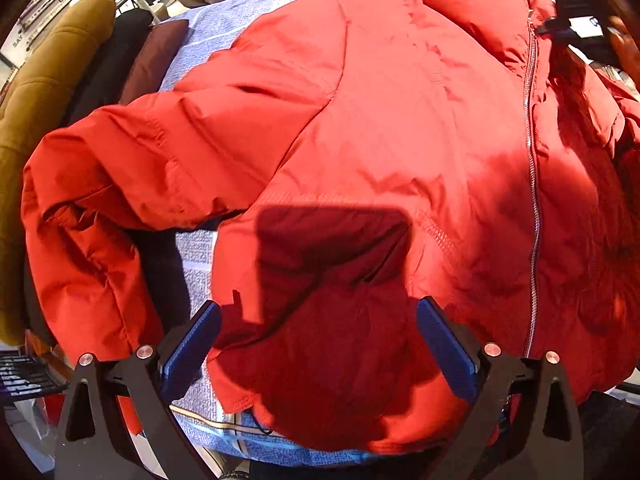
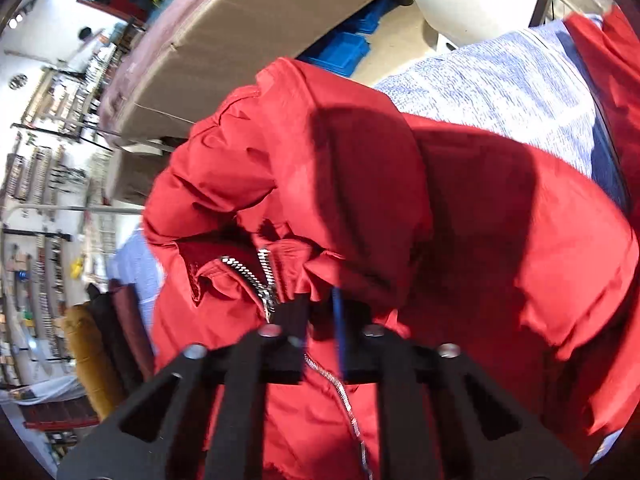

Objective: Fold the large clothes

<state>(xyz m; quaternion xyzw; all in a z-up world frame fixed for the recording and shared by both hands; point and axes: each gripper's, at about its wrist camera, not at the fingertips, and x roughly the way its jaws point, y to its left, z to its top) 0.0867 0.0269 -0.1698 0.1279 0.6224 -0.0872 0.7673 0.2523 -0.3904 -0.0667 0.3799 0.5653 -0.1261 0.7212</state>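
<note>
The right hand-held gripper (image 2: 320, 312) is pinching fully closed on the red jacket (image 2: 360, 208) at the collar end, right beside the top of the zipper (image 2: 266, 276) — fabric is bunching up ahead of its jaws. The left hand-held gripper (image 1: 318, 344) is hanging with its blue pads (image 1: 192, 344) wide apart and gripping nothing, hovering above the jacket's hem, not touching it.

The jacket is lying spread over a blue-and-white patterned cloth (image 1: 208, 40) under both grippers. Its zipper line is running away from the left gripper toward the far collar, so the long axis is going hem to collar, with one sleeve (image 1: 120, 152) flung out to the left gripper's left.

To fold well, the right gripper is probably best carrying the collar in a smooth arc toward the hem, keeping the padded fabric from twisting — while the left one is pinning or catching the hem edge so the body is not sliding. The loose sleeve likely needs tucking inward first.
</note>
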